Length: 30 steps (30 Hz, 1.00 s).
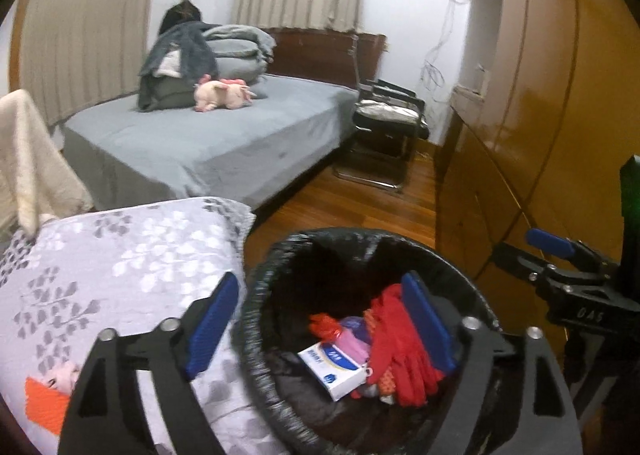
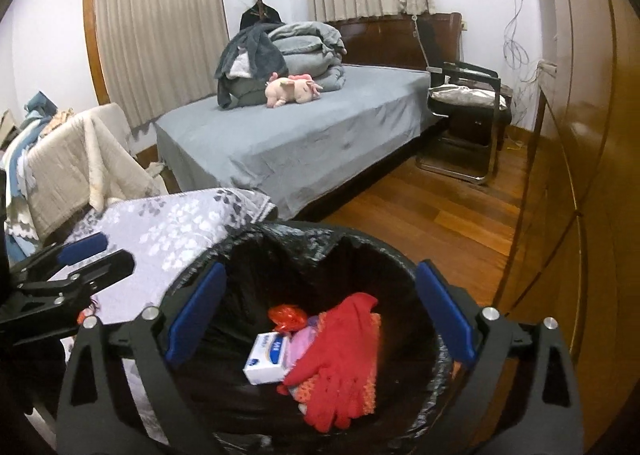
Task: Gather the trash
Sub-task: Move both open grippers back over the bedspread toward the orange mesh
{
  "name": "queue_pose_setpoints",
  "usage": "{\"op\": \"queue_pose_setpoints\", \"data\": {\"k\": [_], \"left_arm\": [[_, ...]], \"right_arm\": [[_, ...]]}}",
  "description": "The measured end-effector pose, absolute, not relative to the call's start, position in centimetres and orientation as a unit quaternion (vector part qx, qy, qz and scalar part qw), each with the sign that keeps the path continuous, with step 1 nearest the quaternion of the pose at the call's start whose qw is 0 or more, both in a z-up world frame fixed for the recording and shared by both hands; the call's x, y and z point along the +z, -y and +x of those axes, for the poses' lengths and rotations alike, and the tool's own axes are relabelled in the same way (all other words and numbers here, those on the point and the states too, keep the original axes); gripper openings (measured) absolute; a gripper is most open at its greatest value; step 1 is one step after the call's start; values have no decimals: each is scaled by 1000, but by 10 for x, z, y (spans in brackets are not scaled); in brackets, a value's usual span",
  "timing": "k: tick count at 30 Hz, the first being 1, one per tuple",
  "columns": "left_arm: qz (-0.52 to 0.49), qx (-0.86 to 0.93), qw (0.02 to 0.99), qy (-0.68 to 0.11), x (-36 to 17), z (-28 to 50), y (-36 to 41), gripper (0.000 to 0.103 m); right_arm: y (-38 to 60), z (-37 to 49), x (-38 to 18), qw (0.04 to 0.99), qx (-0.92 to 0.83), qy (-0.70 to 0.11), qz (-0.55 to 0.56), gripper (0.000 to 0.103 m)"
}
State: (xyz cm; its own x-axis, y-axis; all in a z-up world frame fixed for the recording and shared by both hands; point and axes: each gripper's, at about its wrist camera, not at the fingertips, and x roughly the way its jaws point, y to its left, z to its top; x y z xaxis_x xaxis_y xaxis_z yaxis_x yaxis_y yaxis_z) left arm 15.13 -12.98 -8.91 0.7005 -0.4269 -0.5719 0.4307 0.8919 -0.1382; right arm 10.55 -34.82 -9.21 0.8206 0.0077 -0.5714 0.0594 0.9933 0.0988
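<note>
Inside the black-lined bin (image 2: pixel 436 367): red gloves (image 2: pixel 340 363), white box (image 2: pixel 266 359), red wrapper (image 2: pixel 286 317).

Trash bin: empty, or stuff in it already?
Partly filled: the bin holds red gloves, a white box and wrappers.

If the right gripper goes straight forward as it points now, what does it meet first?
Probably the red glove lying on top inside the black-lined trash bin. The right gripper is open and empty above the bin, but depth is unclear.
</note>
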Motion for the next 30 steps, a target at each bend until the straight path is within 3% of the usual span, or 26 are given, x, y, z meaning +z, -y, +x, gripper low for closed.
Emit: {"op": "queue_pose_setpoints", "data": {"k": [5,30], "left_arm": [[-15,-208,931,-299,-76,142,98,93],[-34,1,959,-282,-93,77,-111,94]], "right_arm": [[324,102,-80,957,7,-285,55,96],[125,127,-95,941,165,-296,10,97]]}}
